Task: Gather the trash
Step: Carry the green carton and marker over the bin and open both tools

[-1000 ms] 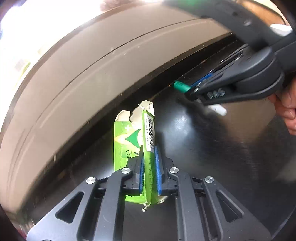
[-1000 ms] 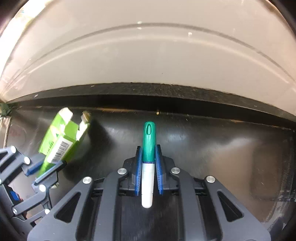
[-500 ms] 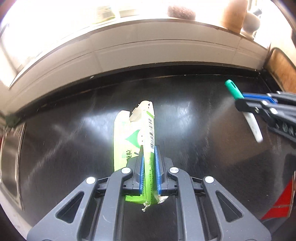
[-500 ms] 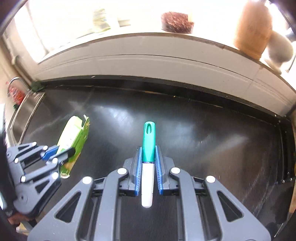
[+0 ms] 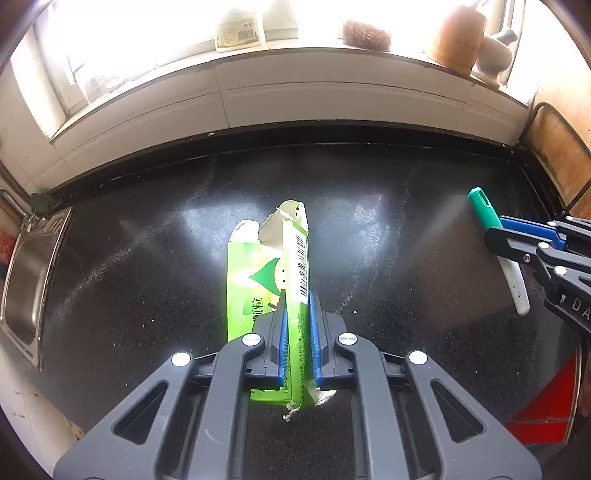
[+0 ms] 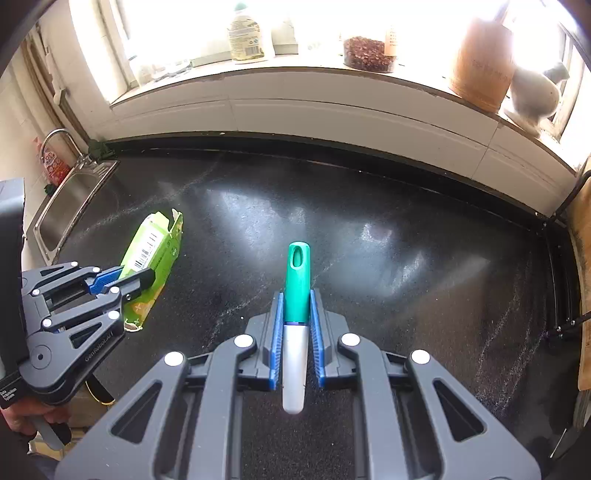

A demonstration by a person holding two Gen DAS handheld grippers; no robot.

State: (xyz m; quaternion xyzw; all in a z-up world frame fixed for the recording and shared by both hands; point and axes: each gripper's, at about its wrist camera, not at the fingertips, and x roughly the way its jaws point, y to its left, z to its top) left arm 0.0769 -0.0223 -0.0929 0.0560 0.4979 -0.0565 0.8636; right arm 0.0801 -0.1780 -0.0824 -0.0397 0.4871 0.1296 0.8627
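Observation:
My left gripper [image 5: 296, 306] is shut on a torn, flattened green carton [image 5: 266, 280], held above the black counter [image 5: 369, 240]. The carton and left gripper [image 6: 129, 275] also show at the left of the right wrist view, the carton [image 6: 155, 251] sticking forward. My right gripper [image 6: 295, 306] is shut on a marker with a green cap and white barrel [image 6: 296, 295], held above the counter. The marker [image 5: 487, 214] and right gripper [image 5: 517, 236] appear at the right edge of the left wrist view.
A steel sink [image 5: 26, 269] lies at the counter's left end, with a tap [image 6: 55, 136]. A white tiled ledge [image 6: 332, 107] runs along the back; the windowsill holds a bottle [image 6: 245, 33], a jar [image 6: 369, 51] and a brown pot [image 6: 480, 59]. A red object [image 5: 546, 398] is at lower right.
Both grippers have pulled back and up from the back wall, each keeping its hold. The whole counter, sink and windowsill have come into view.

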